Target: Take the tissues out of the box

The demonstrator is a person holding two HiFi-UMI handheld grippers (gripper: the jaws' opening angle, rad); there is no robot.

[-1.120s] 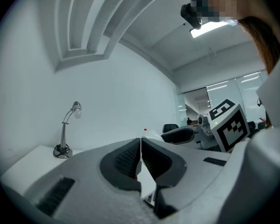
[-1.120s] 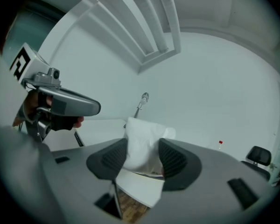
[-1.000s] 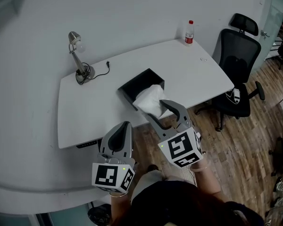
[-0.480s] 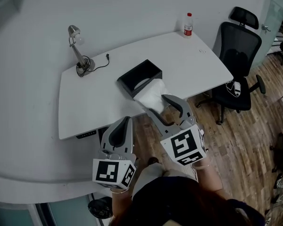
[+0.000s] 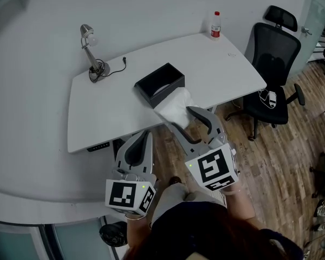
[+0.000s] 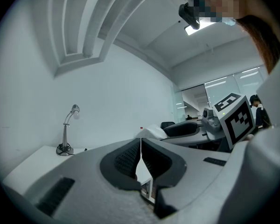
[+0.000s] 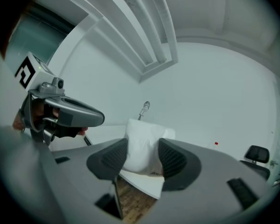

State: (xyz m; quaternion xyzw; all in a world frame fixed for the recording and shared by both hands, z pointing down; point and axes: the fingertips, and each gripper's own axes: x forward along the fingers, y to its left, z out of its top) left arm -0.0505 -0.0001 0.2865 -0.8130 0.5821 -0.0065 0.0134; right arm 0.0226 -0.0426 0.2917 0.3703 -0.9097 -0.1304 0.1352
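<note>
Most looks done: right gripper (image 5: 179, 118) clamps the tissues (image 5: 173, 106) just outside the box (image 5: 160, 83) by the front edge of the desk (image 5: 108, 118); left gripper (image 5: 145, 136) closed, empty.

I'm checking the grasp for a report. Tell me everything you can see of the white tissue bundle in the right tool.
The tissue bundle is a white, soft, pillowy pack, creased, with faint print near its lower edge, too small to read. It stands roughly upright between the ribbed pads of the right tool, which pinch its sides. It hangs over the front edge of the white desk, just past the near end of the open black box, apparently outside it. Nothing else visibly touches it.
</note>
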